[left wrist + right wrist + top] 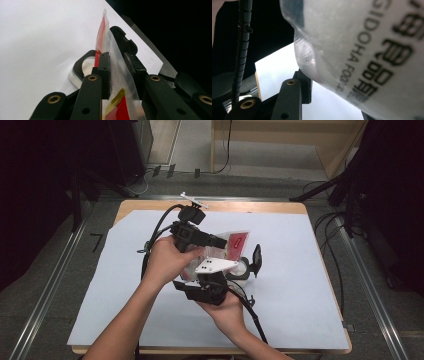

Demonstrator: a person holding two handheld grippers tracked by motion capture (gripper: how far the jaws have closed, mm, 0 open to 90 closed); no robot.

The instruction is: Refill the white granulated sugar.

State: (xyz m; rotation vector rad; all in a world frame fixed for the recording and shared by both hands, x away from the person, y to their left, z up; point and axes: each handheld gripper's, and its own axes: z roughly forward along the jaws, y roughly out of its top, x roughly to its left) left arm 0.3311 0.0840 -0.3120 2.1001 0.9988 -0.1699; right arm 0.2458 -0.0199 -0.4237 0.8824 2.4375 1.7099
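Near the middle of the high view, the clear pouch with red print (235, 242) hung in the air above the white sheet (300, 270), held between both tools. The left gripper (118, 67) had its jaws pressed together on the pouch's thin edge — a narrow bite on slick film. The right gripper (212, 287) sat just below; its own view was too close and blurred, so whether its jaws had closed on the pouch could not be told. The likely failure was slippage: a tug from either hand could pull the film free or tear the seam, dropping the pouch onto the round black-rimmed object (242, 269) lying beneath.
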